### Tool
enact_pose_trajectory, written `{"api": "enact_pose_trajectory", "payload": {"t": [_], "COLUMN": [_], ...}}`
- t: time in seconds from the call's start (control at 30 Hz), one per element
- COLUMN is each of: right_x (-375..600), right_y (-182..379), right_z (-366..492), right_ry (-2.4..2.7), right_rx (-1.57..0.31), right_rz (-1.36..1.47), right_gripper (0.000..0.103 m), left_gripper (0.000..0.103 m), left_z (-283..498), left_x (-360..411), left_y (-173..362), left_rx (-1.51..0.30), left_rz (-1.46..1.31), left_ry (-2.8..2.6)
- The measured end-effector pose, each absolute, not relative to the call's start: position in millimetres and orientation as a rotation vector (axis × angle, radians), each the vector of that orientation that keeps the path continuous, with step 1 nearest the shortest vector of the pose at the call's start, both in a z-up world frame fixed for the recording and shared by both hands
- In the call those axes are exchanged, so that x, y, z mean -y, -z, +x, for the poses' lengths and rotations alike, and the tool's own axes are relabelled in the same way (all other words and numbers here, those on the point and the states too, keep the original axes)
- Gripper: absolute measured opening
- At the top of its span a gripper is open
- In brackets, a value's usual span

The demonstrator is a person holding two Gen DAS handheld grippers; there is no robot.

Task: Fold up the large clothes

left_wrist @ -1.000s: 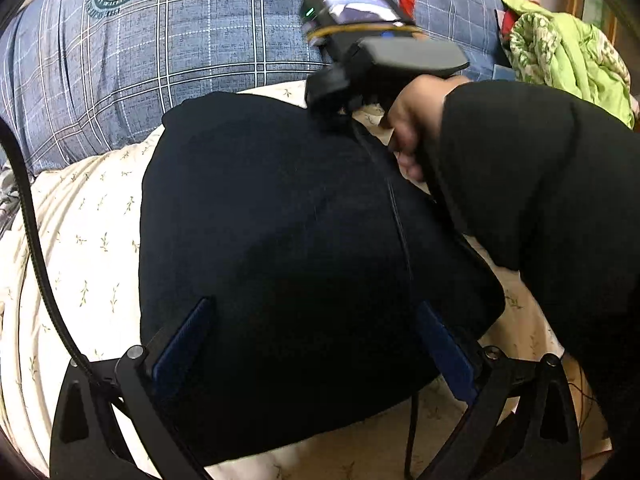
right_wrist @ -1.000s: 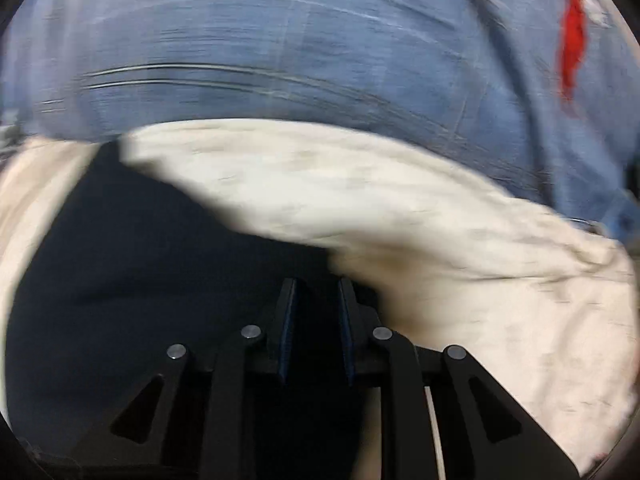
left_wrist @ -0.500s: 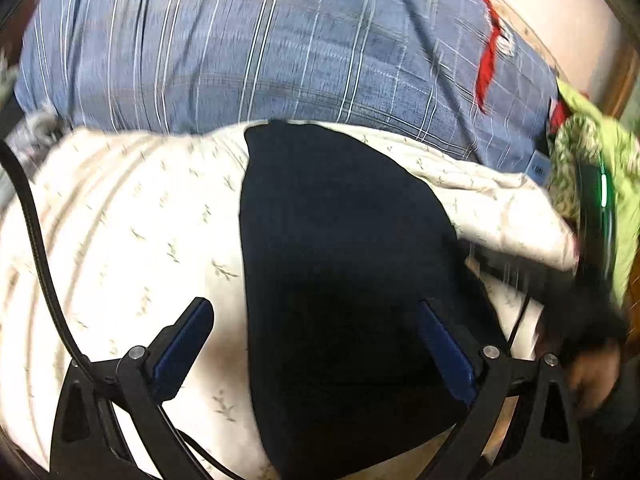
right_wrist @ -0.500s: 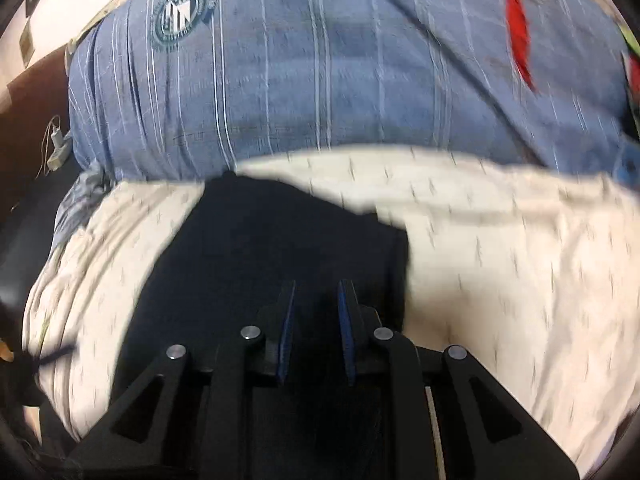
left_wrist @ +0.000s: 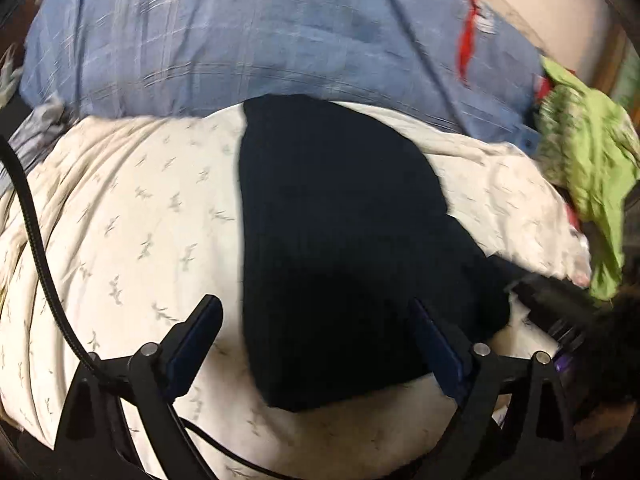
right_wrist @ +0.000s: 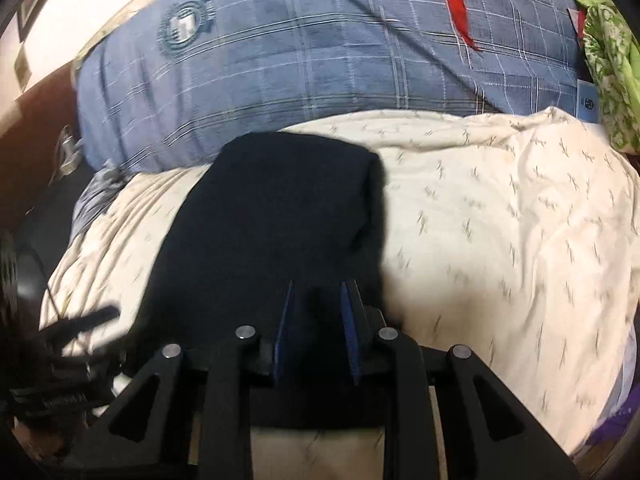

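Observation:
A dark navy garment [left_wrist: 340,232] lies folded into a long narrow strip on the cream patterned bedsheet [left_wrist: 132,216]. My left gripper [left_wrist: 316,332] is open above its near end, one finger on each side, holding nothing. In the right wrist view the same garment [right_wrist: 272,224] runs away from me. My right gripper [right_wrist: 316,312] is shut on the garment's near right edge, with dark cloth between its blue pads. The right gripper body shows at the right edge of the left wrist view [left_wrist: 560,312].
A big blue plaid pillow [right_wrist: 320,60] lies across the back of the bed. A green patterned cloth [left_wrist: 588,168] is bunched at the right. A black cable [left_wrist: 36,248] runs along the left. The bed drops off at the dark left side [right_wrist: 36,216].
The right gripper pulled the garment's far side back toward me, and the wide dark shape became a narrow strip. The right hand moved from the far middle to the near right. The left gripper stayed open.

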State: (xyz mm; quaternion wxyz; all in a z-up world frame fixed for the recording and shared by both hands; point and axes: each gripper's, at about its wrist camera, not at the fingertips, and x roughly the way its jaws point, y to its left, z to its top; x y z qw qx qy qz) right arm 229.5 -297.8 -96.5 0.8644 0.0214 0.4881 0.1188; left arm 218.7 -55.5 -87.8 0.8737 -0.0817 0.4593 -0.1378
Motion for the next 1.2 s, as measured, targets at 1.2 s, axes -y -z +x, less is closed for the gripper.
{"api": "enact_pose_trajectory", "payload": {"t": [1.2], "right_x": [302], "right_y": [95], "right_z": [188], "right_ry": [-0.095], "right_rx": [-0.980], "right_rz": [-0.022], "right_gripper": [0.038], "left_gripper": [0.103], "left_z": [226], "left_x": [96], "left_y": [128], "left_rx": [-1.021], "left_rz": [0.053], "left_ry": [0.220]}}
